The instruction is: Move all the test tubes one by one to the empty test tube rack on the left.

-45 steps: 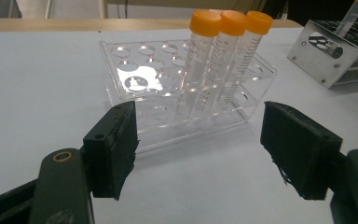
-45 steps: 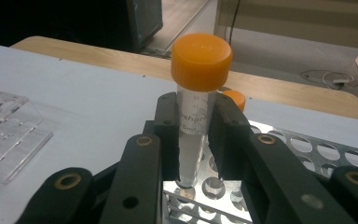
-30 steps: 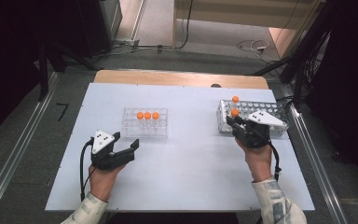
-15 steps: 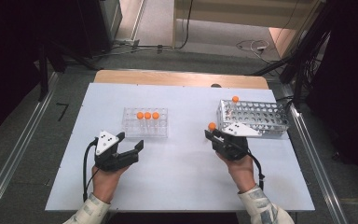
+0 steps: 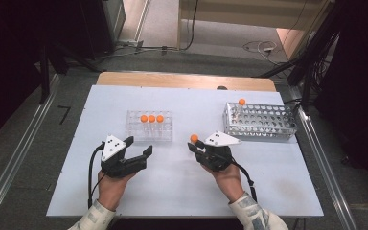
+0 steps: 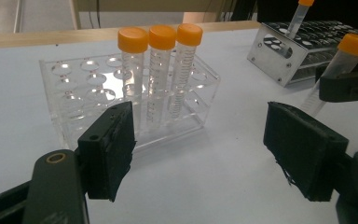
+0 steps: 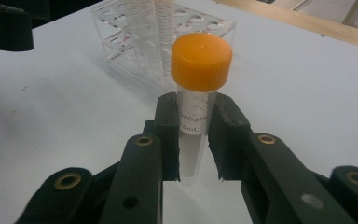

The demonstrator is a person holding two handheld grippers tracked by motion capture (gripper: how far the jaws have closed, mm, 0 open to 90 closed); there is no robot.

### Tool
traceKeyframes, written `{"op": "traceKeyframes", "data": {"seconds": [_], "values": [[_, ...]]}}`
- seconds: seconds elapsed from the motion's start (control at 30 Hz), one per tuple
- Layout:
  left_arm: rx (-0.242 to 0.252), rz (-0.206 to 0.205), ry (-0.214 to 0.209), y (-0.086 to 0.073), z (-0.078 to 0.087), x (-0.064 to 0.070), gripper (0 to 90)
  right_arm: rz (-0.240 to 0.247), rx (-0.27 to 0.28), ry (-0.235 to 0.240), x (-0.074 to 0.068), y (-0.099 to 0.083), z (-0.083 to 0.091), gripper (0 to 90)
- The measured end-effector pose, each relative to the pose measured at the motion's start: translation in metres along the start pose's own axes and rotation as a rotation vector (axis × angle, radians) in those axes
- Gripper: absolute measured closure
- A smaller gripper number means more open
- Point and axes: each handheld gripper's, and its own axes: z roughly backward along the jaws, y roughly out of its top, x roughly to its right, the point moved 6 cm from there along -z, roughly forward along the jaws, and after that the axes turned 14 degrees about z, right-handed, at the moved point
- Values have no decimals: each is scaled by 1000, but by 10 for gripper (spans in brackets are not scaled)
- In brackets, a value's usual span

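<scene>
Since the last look a second ago, the right gripper (image 5: pixel 195 145) has come off the metal rack (image 5: pixel 261 120) and moved left to mid-table, carrying one orange-capped tube (image 7: pixel 197 100). Its jaws pinch the tube just below the cap, tube upright, clear of the table as far as I can tell. One capped tube (image 5: pixel 241 102) remains in the metal rack at its far left corner. Clear plastic rack (image 5: pixel 149 126) holds three capped tubes in a row; the holes beside them look free in the left gripper view. Carried tube is now between the two racks, near the clear one's right end. Left gripper (image 5: pixel 139 148) sits just in front of the clear rack, jaws spread wide, holding nothing, not touching it. My read: transfer is mid-transit, pickup done, insertion not yet. Next needs lining the tube over an open hole without knocking the seated three.
</scene>
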Motion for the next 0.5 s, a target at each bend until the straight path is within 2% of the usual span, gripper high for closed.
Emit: {"op": "traceKeyframes", "data": {"seconds": [0.5], "values": [[8,9,-32,3,3,7,272,42,7,80,-33,12,-19,721]]}}
